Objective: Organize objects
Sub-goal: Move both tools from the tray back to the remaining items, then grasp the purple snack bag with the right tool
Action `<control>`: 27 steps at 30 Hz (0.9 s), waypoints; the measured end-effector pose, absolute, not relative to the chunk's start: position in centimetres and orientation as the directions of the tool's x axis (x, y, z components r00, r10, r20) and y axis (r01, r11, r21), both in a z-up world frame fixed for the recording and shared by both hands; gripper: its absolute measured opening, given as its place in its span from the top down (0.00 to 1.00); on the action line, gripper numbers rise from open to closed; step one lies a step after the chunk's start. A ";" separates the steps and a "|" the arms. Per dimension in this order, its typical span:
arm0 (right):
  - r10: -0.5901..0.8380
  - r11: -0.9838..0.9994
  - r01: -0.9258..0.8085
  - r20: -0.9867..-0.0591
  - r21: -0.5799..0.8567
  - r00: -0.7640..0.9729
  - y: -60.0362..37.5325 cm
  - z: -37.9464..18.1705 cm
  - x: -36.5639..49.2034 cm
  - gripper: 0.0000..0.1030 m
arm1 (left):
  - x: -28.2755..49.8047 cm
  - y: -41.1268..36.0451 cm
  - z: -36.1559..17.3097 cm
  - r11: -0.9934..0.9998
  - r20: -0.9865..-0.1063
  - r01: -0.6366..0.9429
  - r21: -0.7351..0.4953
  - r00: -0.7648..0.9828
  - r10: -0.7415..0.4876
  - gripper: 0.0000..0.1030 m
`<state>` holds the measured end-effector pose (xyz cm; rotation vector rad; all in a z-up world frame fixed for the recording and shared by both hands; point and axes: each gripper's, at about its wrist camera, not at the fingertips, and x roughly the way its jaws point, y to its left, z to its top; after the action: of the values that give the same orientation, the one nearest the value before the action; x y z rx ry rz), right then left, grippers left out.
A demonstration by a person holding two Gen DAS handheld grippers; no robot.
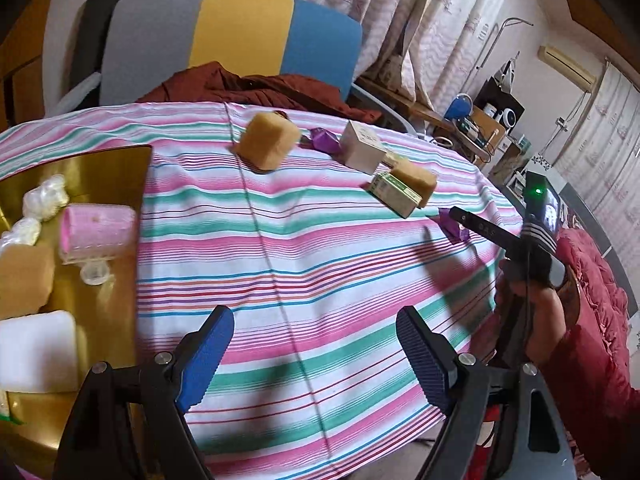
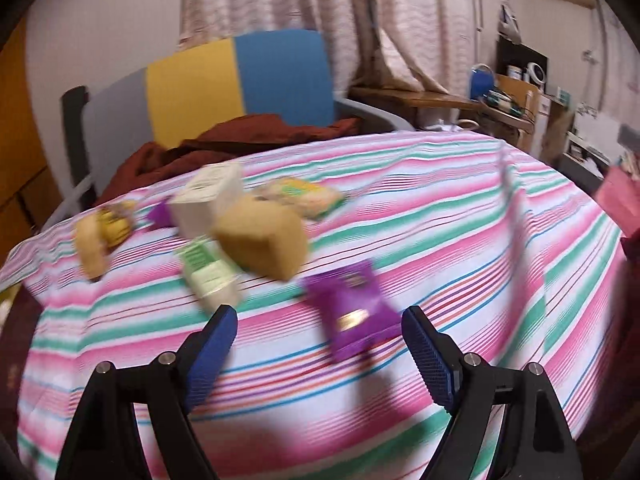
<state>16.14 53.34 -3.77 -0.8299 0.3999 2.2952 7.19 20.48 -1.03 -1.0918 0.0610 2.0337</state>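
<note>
In the left wrist view, the left gripper (image 1: 316, 344) is seen spread wide and empty above the striped tablecloth (image 1: 304, 248). At nine o'clock a gold tray (image 1: 108, 172) holds a pink roller (image 1: 98, 226), white wrapped sweets (image 1: 44, 196), a tan sponge (image 1: 24, 276) and a white block (image 1: 36, 350).

In the right wrist view, the right gripper (image 2: 320, 344) is likewise parted and empty. The purple packet (image 2: 352, 308) lies just ahead at twelve o'clock; it is judged light, crinkly and slippery, best pinched across its flat faces. The sponge block (image 2: 262, 240) beyond is judged soft.

Striped tablecloth (image 1: 304, 248) – gold tray (image 1: 100, 168), sponges (image 1: 269, 142); boxes (image 1: 362, 146), purple packets (image 2: 352, 308)
</note>
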 end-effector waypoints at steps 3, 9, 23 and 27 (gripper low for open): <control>0.470 -0.736 -0.675 -0.676 0.055 -0.568 55.6 -4.5 15.8 0.19 | 7.1 21.7 -1.1 -0.663 -0.724 -0.682 -0.308 -0.284 0.629 0.18; 0.410 -0.746 -0.658 -0.708 0.102 -0.575 57.2 -6.0 15.2 0.35 | 6.9 24.5 -1.3 -0.647 -0.743 -0.700 -0.301 -0.253 0.620 0.18; 0.420 -0.756 -0.648 -0.687 0.097 -0.593 56.6 -6.9 15.3 0.52 | 5.4 35.6 -2.3 -0.613 -0.774 -0.720 -0.327 -0.168 0.610 0.18; 0.423 -0.753 -0.650 -0.680 0.104 -0.599 56.6 -7.0 15.3 0.52 | 4.4 39.8 -1.9 -0.610 -0.772 -0.722 -0.326 -0.169 0.613 0.18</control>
<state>15.31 56.57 -6.97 -0.8660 0.4589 2.3217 4.42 39.76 -1.86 -1.1762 0.1439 1.8952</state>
